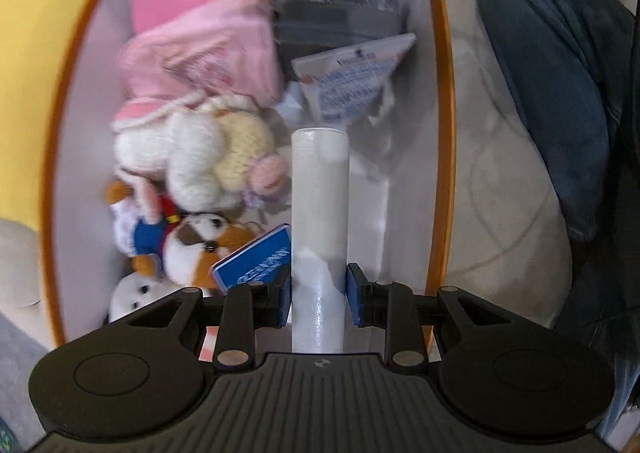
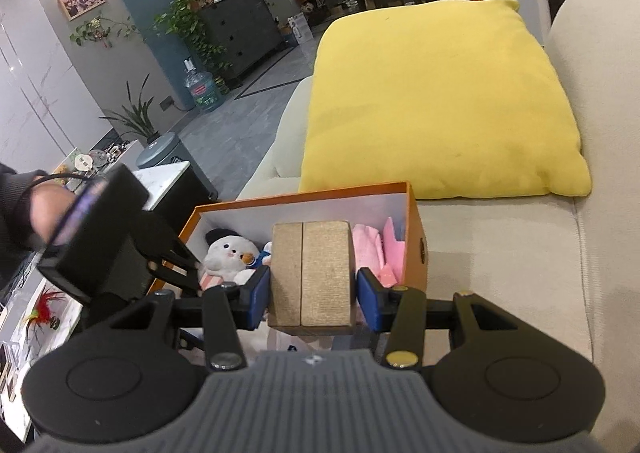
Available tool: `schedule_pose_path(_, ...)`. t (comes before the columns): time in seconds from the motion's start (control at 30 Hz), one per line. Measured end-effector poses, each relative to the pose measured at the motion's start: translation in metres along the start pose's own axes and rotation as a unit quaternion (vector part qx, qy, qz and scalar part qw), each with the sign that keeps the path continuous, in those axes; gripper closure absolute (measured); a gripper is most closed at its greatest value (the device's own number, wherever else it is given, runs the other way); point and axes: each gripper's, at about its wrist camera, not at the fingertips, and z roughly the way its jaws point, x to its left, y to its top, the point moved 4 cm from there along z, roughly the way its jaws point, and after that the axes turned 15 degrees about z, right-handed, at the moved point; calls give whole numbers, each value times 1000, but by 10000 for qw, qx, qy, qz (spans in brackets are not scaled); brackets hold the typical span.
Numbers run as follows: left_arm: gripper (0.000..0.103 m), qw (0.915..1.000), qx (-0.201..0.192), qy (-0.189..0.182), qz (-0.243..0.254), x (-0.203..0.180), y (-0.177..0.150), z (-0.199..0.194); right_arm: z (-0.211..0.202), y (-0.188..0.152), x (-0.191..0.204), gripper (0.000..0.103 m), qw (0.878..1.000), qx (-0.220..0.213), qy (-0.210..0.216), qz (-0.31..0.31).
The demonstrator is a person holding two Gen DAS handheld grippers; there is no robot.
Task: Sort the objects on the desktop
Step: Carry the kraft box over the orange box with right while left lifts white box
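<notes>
Two grippers, both loaded, both hanging over the same orange box (image 2: 416,237) on the beige sofa (image 2: 500,261). My left gripper (image 1: 319,293) had a white tube (image 1: 320,221) between its blue pads (image 1: 356,299); the right pad looked a hair off it, so I couldn't swear the pinch was tight. The tube looked stiff, light and glossy, so probably slippery, and I'd hold it mid-length, not near an end. My right gripper (image 2: 312,299) was clamped on a tan cardboard block (image 2: 311,277), rigid and grippy, easy to hold by its flat sides. The left wrist view looked straight down into the box: pink cloth (image 1: 200,49), a knitted doll (image 1: 200,161), a brown-and-white plush (image 1: 200,249), a blue card (image 1: 256,261). The right wrist view couldn't see the tube at all, but it showed the yellow cushion (image 2: 436,101) behind the box and a white plush (image 2: 230,257) at the near end.
</notes>
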Motion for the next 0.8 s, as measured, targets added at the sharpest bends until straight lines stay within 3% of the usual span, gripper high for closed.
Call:
schedule_pose_path(0.1, 71, 9998, -24, -171, -50, 6, -3, 10, 1, 0, 4, 54, 10000, -24, -26, -88)
schedule_pose_path(0.27, 71, 9998, 133, -134, -64, 10, -7, 21, 1, -2, 7, 54, 9999, 96, 7, -134)
schedule_pose_path(0.5, 71, 9993, -163, -77, -337, 7, -11, 10, -5, -1, 21, 54, 9989, 230, 310, -261)
schedule_pose_path(0.67, 71, 9966, -463, 220, -650, 0, -23, -7, 1, -7, 38, 54, 9948, 670, 723, -249)
schedule_pose_path(0.8, 71, 9883, -772, 617, -1160, -5, -40, -25, 21, -21, 51, 54, 9919, 1097, 475, -423)
